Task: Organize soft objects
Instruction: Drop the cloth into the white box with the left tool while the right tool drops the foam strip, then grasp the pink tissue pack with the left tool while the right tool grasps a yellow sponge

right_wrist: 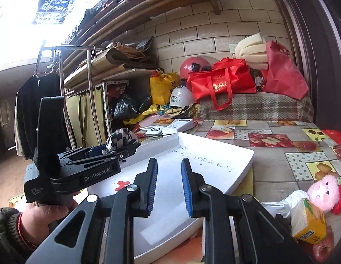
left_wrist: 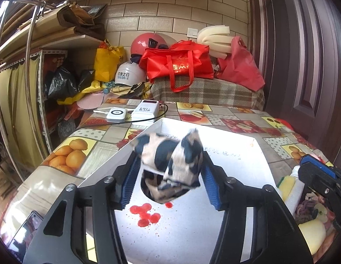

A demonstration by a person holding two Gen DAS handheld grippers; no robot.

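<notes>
My left gripper point(left_wrist: 169, 171) is shut on a black-and-cream patterned cloth point(left_wrist: 170, 165) and holds it above a white foam tray point(left_wrist: 236, 154) with red stains. In the right wrist view the left gripper point(right_wrist: 117, 147) holds the cloth point(right_wrist: 121, 137) over the tray's left edge point(right_wrist: 170, 140). My right gripper point(right_wrist: 169, 176) is open and empty, above the tray's near side. A pink plush doll point(right_wrist: 324, 192), a yellow sponge block point(right_wrist: 308, 220) and a white soft item point(right_wrist: 296, 197) lie on the table to the right.
The table has a fruit-pattern cover point(right_wrist: 280, 154). Two white power banks point(left_wrist: 130, 111) with cables lie beyond the tray. Red bags point(left_wrist: 179, 61), helmets point(left_wrist: 128, 73) and foam point(left_wrist: 214, 37) are piled at the back. A phone point(left_wrist: 25, 231) lies at the near left.
</notes>
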